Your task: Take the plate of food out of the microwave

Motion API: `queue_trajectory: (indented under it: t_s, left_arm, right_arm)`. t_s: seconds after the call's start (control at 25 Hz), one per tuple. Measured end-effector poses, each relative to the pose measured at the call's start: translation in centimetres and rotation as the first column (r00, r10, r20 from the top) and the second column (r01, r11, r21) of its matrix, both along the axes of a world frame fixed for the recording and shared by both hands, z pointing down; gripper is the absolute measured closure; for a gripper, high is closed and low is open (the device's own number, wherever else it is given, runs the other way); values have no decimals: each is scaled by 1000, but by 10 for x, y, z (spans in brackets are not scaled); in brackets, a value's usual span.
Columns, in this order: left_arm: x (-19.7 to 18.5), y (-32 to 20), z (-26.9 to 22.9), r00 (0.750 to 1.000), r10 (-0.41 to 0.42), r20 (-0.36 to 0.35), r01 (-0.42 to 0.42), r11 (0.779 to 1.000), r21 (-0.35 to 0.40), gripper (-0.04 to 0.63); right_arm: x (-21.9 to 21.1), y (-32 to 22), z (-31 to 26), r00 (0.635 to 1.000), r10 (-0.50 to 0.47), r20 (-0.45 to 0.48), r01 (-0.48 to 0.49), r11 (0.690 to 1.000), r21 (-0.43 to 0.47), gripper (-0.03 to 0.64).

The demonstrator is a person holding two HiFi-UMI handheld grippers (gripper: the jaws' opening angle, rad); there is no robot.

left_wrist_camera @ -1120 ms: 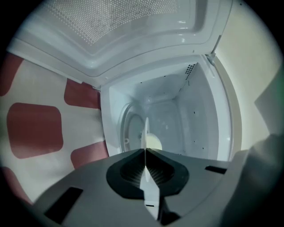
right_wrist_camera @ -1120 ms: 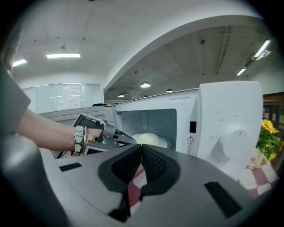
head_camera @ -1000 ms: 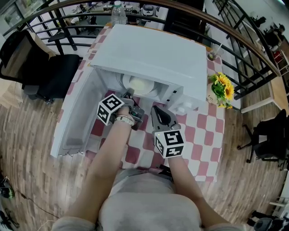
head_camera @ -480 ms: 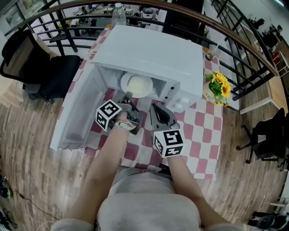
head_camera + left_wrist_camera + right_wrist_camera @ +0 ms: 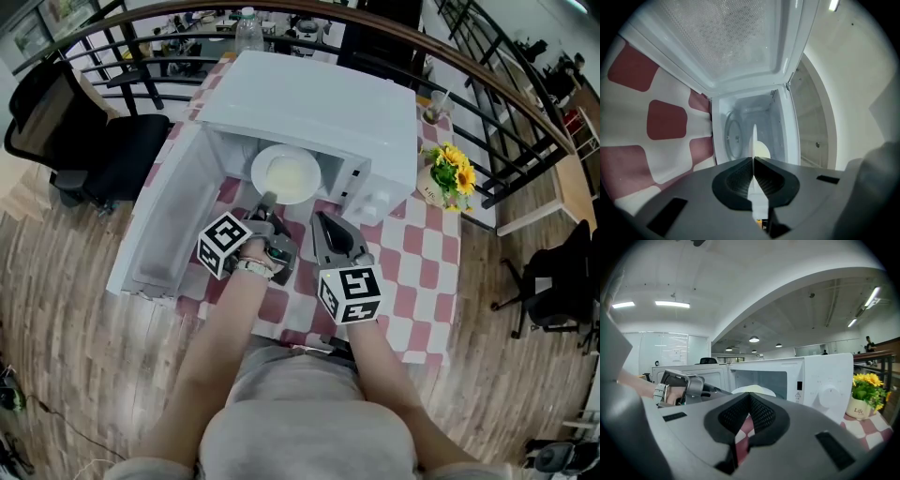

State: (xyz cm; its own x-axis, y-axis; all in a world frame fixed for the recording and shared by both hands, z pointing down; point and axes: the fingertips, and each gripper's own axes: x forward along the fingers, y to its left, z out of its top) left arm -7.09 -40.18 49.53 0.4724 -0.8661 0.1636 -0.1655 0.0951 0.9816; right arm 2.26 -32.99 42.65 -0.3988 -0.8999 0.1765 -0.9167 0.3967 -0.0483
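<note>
The left gripper (image 5: 268, 200) is pinching the near rim of the plate of food (image 5: 286, 174), its jaws pressed onto the thin white edge that is showing end-on in the left gripper view (image 5: 753, 140). The plate is sitting in the mouth of the microwave (image 5: 309, 103), just above centre in the head view, with the door (image 5: 159, 225) hanging open toward the left of the frame. The right gripper (image 5: 322, 219) is hovering just right of the plate over the checked worktop (image 5: 412, 272), its jaws pressed together on nothing.

The step in hand is judged to be the draw-out itself: the grip is made, but the plate is not yet clear of the cavity. The next move is calling for a level, steady pull toward the person so the pale food does not slide, then a set-down on the worktop in front.

The far rim of the plate is lying under the microwave's roof edge in the head view. Whether the plate is resting on the cavity floor or is lifted off it cannot be told. What the food is cannot be made out either.
</note>
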Motion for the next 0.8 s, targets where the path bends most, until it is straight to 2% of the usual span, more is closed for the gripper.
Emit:
queue_trajectory:
  t_s: [0.8]
  left_arm:
    - [4,63,-41,998,20,-58,-13,994,108,583]
  right_arm:
    - [-1,39,-15,1000,-10,20,9,999,46,595]
